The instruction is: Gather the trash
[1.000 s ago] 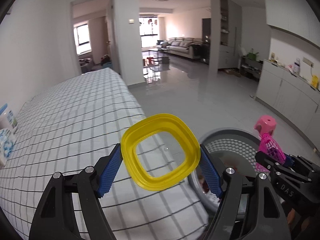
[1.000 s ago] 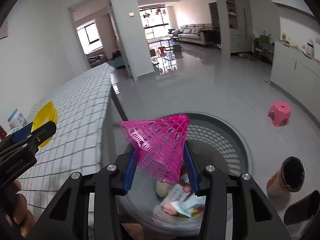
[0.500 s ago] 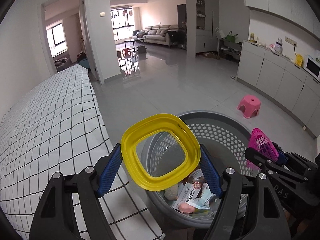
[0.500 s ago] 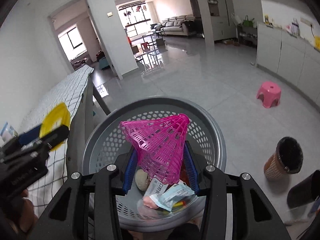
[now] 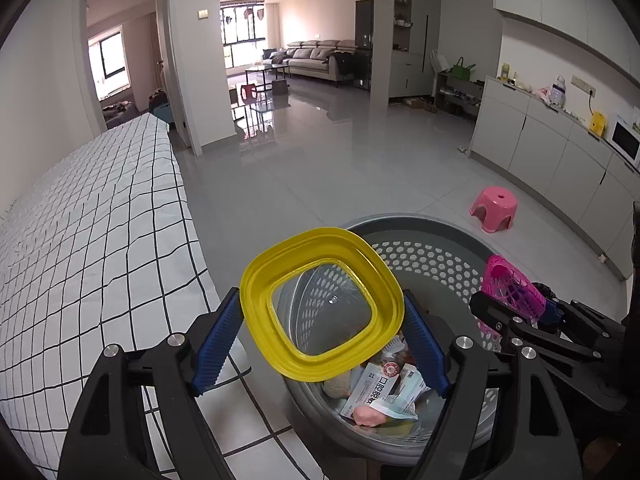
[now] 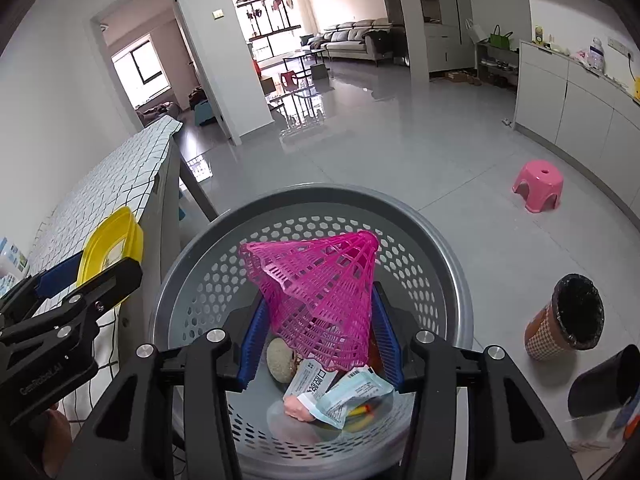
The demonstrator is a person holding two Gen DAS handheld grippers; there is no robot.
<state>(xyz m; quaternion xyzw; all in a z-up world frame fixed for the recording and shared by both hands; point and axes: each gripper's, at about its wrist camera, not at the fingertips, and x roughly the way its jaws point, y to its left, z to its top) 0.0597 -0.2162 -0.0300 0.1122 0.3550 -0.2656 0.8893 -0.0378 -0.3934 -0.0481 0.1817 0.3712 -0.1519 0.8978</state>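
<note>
- While both grippers hung over the grey basket (image 6: pixel 448 264), the left gripper (image 5: pixel 322 332) pinched a yellow lid (image 5: pixel 320 308) between its blue pads, above the basket's left rim, beside the checked table (image 5: pixel 100 240).
- Right gripper (image 6: pixel 318 338) clamped a pink mesh cone (image 6: pixel 320 292), wide end forward, over the basket's middle.
- Basket held packets (image 6: pixel 340 392) and scraps.
- Pink stool (image 6: pixel 538 186) stood well apart on the floor.
</note>
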